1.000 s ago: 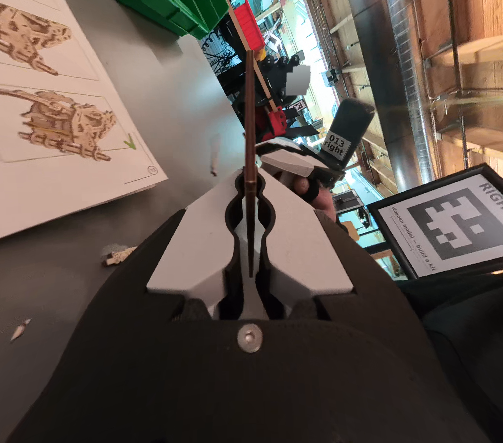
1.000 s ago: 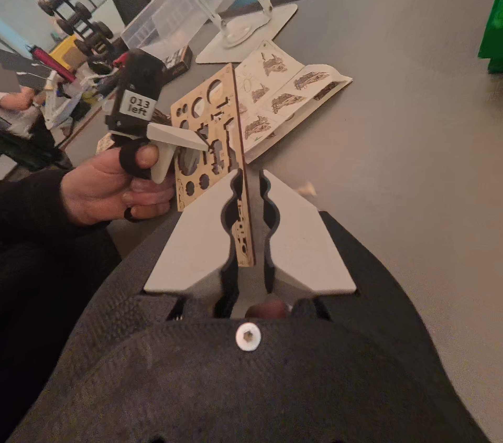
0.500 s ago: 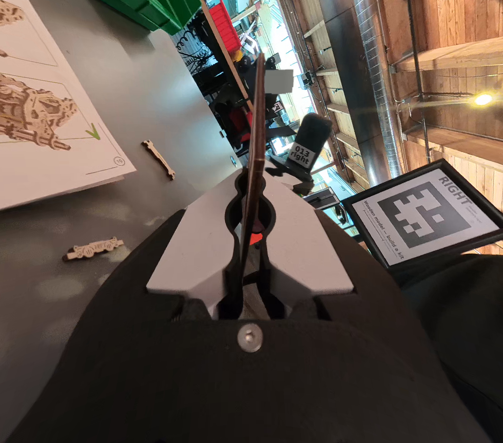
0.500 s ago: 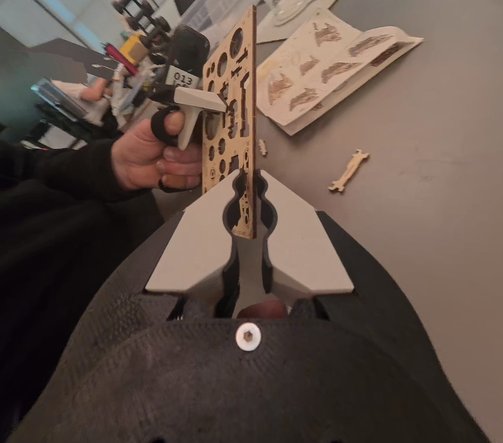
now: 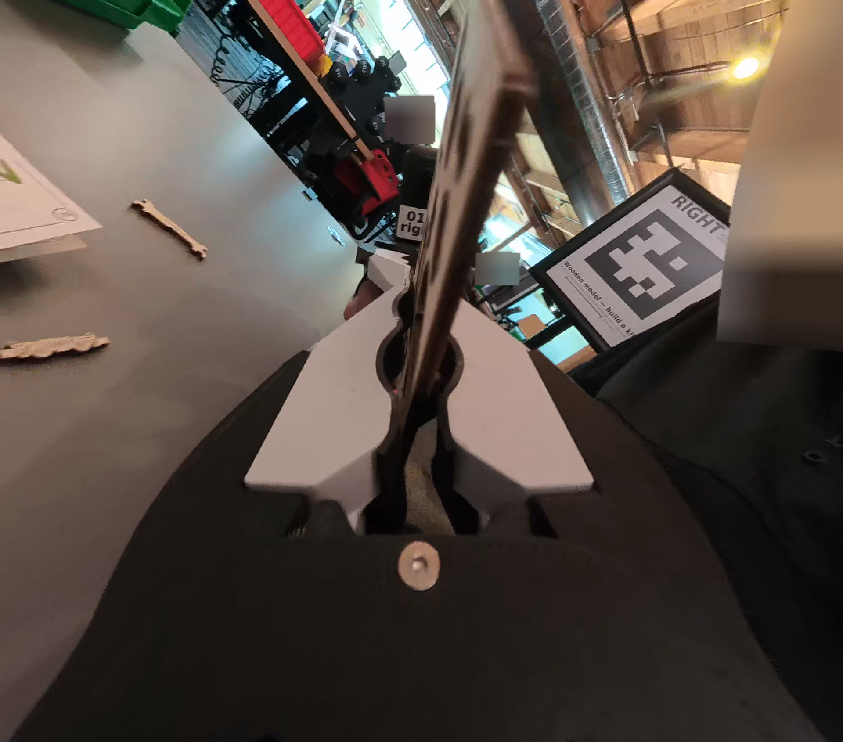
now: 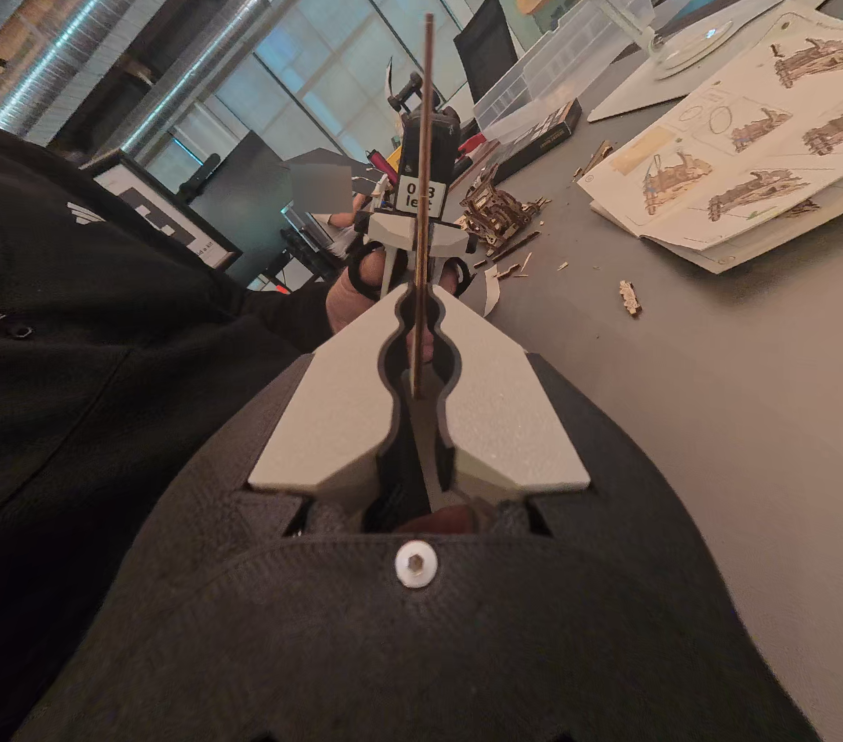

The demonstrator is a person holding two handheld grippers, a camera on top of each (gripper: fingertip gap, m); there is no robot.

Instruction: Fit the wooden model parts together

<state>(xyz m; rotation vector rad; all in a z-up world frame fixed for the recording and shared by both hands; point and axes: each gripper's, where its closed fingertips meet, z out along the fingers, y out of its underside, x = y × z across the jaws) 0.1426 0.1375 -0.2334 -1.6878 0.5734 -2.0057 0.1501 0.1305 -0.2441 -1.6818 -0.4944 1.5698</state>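
Right wrist view shows the thin wooden sheet point(image 6: 425, 182) edge-on now, where a moment ago its flat face full of holes was turned to this camera. Both tongs are clamped on it: the right gripper point(image 6: 418, 309) pinches one end and the left gripper point(image 6: 417, 239) pinches the far end, held up above the grey table point(image 6: 684, 378). Two loose wooden pieces point(image 5: 169, 228) lie on the table by the instruction booklet point(image 6: 730, 182), and the half-built model point(image 6: 495, 209) sits farther back. I think the sheet is being turned to push more parts out.
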